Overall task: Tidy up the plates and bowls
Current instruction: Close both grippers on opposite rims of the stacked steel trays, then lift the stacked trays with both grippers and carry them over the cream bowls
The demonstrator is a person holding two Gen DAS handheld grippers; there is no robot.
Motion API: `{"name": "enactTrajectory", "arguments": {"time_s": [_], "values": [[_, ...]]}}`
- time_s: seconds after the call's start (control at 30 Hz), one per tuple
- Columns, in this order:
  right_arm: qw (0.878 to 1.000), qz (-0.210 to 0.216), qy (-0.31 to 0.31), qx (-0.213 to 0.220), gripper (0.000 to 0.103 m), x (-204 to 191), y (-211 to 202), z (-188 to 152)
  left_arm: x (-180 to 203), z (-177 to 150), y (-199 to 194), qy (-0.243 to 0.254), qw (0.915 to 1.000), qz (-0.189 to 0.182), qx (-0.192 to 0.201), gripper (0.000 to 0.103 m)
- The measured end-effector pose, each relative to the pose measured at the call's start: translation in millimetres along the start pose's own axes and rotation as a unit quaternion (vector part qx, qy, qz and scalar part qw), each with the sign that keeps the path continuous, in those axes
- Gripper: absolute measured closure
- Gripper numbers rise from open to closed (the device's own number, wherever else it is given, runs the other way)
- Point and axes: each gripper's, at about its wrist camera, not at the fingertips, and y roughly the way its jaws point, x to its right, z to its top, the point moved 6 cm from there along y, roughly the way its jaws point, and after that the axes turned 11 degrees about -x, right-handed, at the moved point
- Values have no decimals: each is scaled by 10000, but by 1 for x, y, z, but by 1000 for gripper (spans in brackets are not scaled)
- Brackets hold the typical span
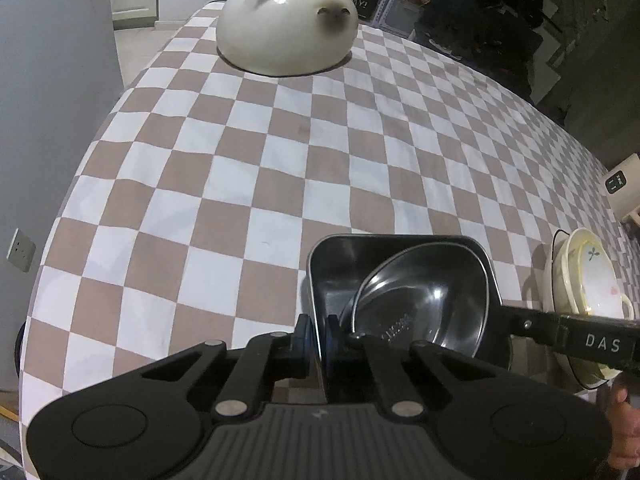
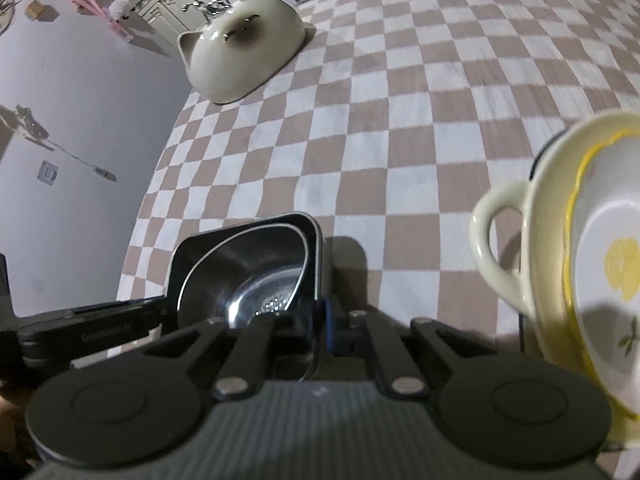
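Black square dish [image 1: 400, 276], steel bowl [image 1: 416, 312] inside, near the table's front edge: left gripper [image 1: 316, 336] and right gripper [image 2: 319, 326] pinch opposite walls; lift level.

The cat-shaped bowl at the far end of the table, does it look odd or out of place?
Yes. The cat-shaped bowl lies upside down on the checkered tablecloth, rim down, far from the other dishes.
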Motion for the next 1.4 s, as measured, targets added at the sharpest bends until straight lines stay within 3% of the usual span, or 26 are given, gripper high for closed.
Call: {"name": "enactTrajectory", "arguments": {"time_s": [0.3,0.63,0.9,1.4], "values": [[9988,140,-314,361,96,-7,-23,11,4,6,-26,-213,9985,-35,510,96],[9927,413,-481,1029,97,1,-78,27,45,15,-67,-123,9923,-206,1214,95],[9855,552,-528,1515,97,27,-132,29,100,23,-94,-7,9833,-522,1741,94],[9689,607,-138,2393,96,122,-211,5,240,25,-96,791,9701,-1286,1902,93]]}}
